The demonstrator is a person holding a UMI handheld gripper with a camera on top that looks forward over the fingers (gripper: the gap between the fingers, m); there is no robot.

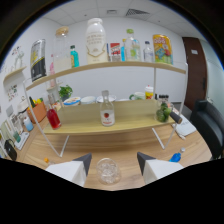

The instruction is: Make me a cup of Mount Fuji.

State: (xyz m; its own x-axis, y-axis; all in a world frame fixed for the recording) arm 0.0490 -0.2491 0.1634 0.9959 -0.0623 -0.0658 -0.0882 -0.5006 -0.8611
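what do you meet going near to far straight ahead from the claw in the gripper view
claw, open, with the clear glass standing between its fingers → wooden table → clear bottle with a red label on the lower shelf → large white-capped jar on the upper shelf → white wall

No lettering can be read anywhere. The clear glass bottle with a red round label (106, 111) on the lower wooden shelf (130, 125) carries a mark too small to make out. On the upper wooden shelf (107, 66), the tall white-capped plastic jar (95, 41), the yellow printed snack bag (162, 48) and the black and white carton (38, 60) all bear print, but it is blurred. The small red and white box (115, 51) is just as illegible.
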